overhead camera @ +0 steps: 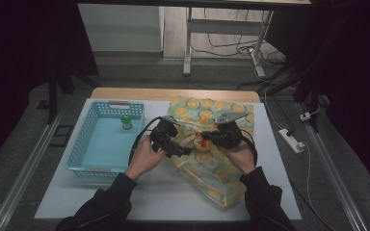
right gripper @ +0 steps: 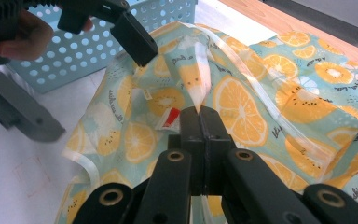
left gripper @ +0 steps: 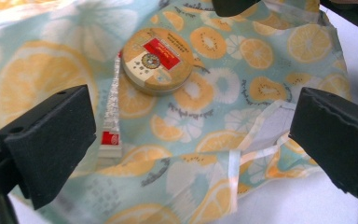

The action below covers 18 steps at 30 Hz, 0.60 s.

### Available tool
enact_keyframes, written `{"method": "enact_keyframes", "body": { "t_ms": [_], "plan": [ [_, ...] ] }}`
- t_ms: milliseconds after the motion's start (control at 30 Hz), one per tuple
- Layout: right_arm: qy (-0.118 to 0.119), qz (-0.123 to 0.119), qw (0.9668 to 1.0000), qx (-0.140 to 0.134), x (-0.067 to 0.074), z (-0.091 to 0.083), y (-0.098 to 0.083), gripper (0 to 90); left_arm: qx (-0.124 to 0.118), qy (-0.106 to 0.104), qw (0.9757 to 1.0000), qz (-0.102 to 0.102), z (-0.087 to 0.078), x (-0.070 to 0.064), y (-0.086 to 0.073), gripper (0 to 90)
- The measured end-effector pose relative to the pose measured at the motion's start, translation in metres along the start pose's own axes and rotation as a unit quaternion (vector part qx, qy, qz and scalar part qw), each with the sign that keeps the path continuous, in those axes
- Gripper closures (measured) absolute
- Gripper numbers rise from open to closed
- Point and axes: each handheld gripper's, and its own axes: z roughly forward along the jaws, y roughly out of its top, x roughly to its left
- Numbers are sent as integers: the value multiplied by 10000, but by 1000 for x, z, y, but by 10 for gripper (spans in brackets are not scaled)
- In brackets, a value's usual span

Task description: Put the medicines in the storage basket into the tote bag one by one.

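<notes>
Fruit-print bag [overhead camera: 207, 159], lengthwise toward far edge

A round tin [left gripper: 159, 60] lies on the bag [left gripper: 242, 70] ahead of the left gripper [left gripper: 191, 140] — the basket [overhead camera: 107, 139] stands beside the bag.

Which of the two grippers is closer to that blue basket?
The left. The left gripper hangs open just beside the blue basket's right wall, over the edge of the fruit-print bag. The right gripper is farther right, jaws shut on the bag's fabric.
</notes>
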Motion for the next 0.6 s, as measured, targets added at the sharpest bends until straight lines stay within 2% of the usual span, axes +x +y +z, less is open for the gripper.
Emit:
{"method": "enact_keyframes", "body": {
  "t_ms": [200,333,467,600],
  "plan": [
    [1,0,10000,-14,1,0,0,900,-181,-98,9998,-85,-10,9,-8,0],
    [-4,-5,10000,-12,1,0,0,900,-166,-9,9998,-85,-17,12,-13,0],
    [-5,-7,10000,3,1,0,0,900,-311,-12,9994,-166,-28,18,-20,0],
    [-5,-14,10000,3,1,0,0,900,-381,100,9990,-200,-38,24,-27,0]
  ]
}}
